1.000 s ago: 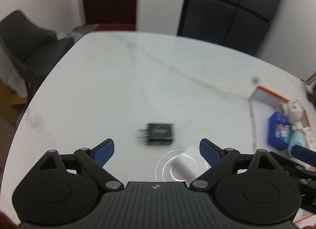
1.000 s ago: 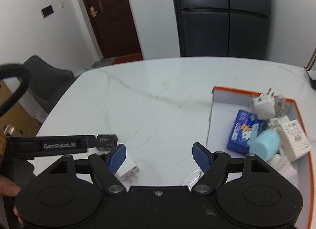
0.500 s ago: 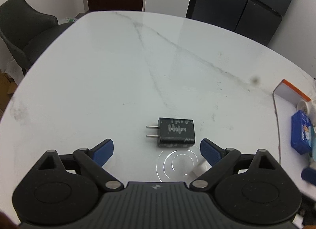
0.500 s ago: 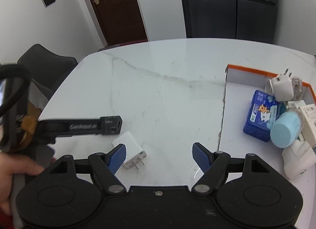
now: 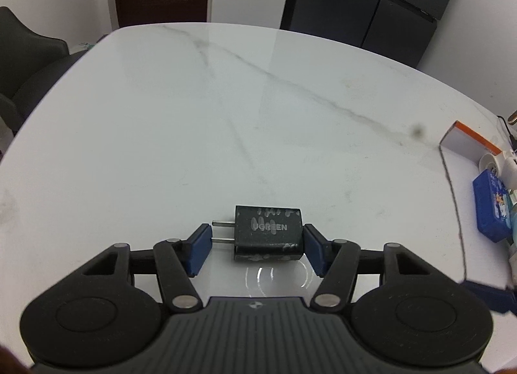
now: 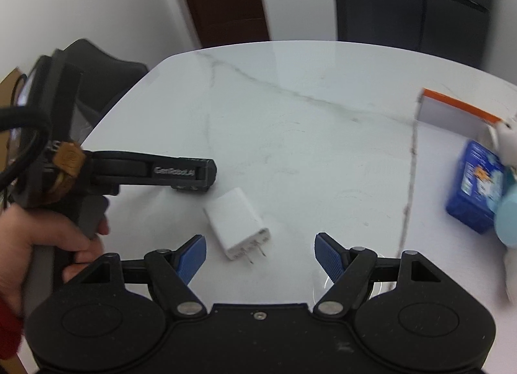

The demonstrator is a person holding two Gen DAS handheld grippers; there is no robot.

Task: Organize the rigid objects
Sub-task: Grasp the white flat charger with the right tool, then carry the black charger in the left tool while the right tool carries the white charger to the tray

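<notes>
A black UGREEN charger lies flat on the white marble table, prongs pointing left. My left gripper has its blue pads on either side of it: the right pad touches the body, the left pad is at the prong tips. In the right wrist view, the left gripper shows from the side above the table. A white charger lies just ahead of my right gripper, which is open and empty, with prongs pointing toward me.
An orange-edged white tray at the right holds a blue packet, a light blue cylinder and white items. It also shows in the left wrist view. A dark chair stands at the table's left.
My left gripper has moved forward and its jaws have narrowed around the black charger. My right gripper has moved left and closer to the white charger.
</notes>
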